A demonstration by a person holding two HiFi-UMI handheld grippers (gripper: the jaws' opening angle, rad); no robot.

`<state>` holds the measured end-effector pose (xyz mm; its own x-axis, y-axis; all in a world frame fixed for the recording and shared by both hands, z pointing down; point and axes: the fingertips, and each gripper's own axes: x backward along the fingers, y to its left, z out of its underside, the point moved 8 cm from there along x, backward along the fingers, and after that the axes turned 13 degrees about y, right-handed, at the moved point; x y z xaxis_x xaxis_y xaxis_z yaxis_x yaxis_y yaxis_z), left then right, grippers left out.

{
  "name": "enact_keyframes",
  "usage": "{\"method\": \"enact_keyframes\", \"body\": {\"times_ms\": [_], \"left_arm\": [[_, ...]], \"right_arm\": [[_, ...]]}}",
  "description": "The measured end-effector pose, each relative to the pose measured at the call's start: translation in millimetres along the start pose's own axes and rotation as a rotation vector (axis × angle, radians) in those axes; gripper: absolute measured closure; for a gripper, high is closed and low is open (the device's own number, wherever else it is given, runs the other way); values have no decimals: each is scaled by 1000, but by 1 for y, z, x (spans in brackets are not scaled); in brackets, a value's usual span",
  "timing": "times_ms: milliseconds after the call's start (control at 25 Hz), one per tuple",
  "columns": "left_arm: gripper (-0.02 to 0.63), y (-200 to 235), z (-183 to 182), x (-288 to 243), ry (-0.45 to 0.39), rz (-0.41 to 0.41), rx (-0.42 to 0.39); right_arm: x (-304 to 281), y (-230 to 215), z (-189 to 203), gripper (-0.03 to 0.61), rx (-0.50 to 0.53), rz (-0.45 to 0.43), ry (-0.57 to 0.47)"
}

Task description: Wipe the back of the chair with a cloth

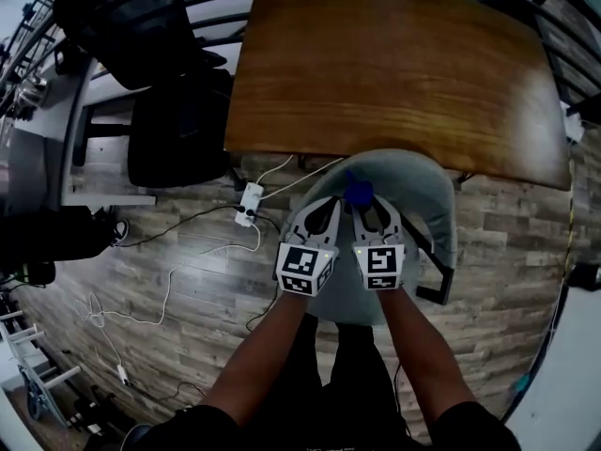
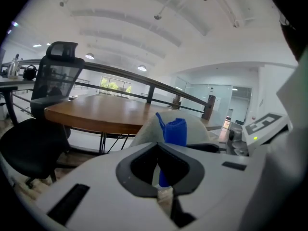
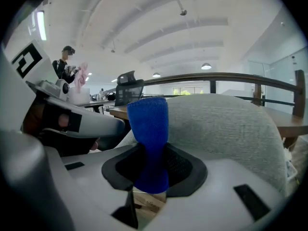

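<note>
A grey upholstered chair (image 1: pixel 418 191) stands tucked to the brown wooden table (image 1: pixel 394 64), its curved back (image 3: pixel 226 124) just beyond both grippers. My right gripper (image 1: pixel 373 212) is shut on a rolled blue cloth (image 3: pixel 149 129), which sticks up out of the jaws beside the top of the chair back. The cloth (image 1: pixel 358 192) shows as a small blue tuft in the head view. My left gripper (image 1: pixel 324 216) sits close alongside on the left, shut with nothing in it. In the left gripper view the cloth (image 2: pixel 174 131) shows past the left gripper (image 2: pixel 159 148).
A black office chair (image 1: pixel 178 125) stands left of the table by a white desk (image 1: pixel 103 195). A power strip (image 1: pixel 248 205) and white cables lie on the wood floor. A dark railing (image 2: pixel 144 81) runs behind the table. A person (image 3: pixel 65 64) stands far off.
</note>
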<state>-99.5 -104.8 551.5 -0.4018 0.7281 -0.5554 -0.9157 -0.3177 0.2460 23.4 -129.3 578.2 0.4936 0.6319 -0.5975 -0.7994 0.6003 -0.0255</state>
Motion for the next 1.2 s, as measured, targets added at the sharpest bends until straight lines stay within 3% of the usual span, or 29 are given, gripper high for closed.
{"method": "enact_keyframes", "body": {"times_ms": [360,640,880,1200], "left_arm": [[617,43,39,17,4,-95,97],[617,39,40,9,12,-79,74],[615,31,37,-4,14,-55,94],[616,9,32,-28,38,-15,44]], "right_arm": [[-34,39,4,454,33,-76,-7],[-42,34,6,454,59,-61,-13],[-41,19,8,454,44,-4,-3],[-37,-18,23,454,0,80,0]]}}
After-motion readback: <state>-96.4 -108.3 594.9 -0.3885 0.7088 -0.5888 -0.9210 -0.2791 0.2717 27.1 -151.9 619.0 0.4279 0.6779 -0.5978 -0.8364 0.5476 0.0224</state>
